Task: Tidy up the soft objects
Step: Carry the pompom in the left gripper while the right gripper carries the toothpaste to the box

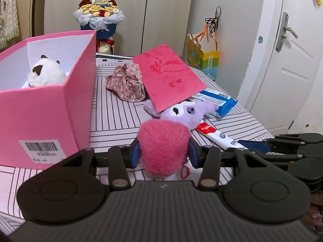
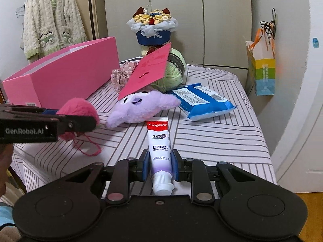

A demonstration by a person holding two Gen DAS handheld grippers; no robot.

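So the left gripper has its jaws pinched in on the pink fluffy pompom, blue pads pressing both flanks, and in the right wrist view it looks lifted a bit off the striped worktop, with a red cord trailing down onto the cloth. The pink box sits to the left of those jaws and just ahead, open on top, with a white panda plush already inside. My guess is the move in hand is carrying the pompom over there. To do it well I'd raise it enough to get over the box's near wall, swing left, and only let go once it's over the opening. Watch that dangling cord, it could snag the rim.

The left gripper is held roughly level, pointing forward across the worktop. The right gripper sits low, jaws part open either side of the Colgate toothpaste tube; pads look close to it but I can't tell if they're really squeezing. The purple plush lies straight ahead under a red envelope.
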